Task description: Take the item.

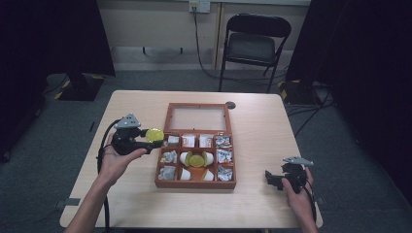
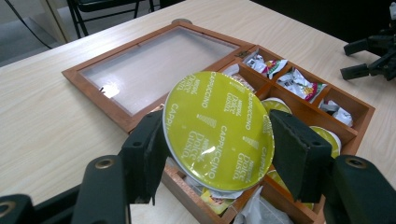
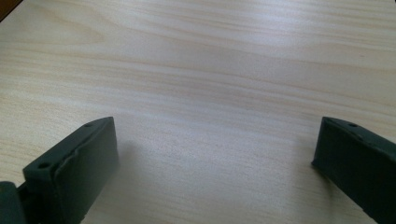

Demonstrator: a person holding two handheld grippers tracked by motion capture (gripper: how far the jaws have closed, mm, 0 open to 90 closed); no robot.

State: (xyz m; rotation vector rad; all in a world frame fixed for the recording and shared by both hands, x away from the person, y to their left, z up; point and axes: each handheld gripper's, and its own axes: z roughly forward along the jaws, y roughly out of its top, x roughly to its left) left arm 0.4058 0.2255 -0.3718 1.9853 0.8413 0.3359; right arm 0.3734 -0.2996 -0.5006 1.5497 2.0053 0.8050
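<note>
At centre-left of the high view, the left hand-held gripper (image 1: 145, 137) is clamped across the rim of a yellow-green capsule (image 1: 155, 134), foil lid tilted up toward its own camera. It hangs just left of the wooden box (image 1: 195, 184), whose compartments lie to the right of it in the frame (the middle one already holds a similar capsule). At lower right, the right hand-held gripper (image 1: 273, 179) stands wide and empty over the bare desk (image 1: 265, 121), farther from the box.
</note>
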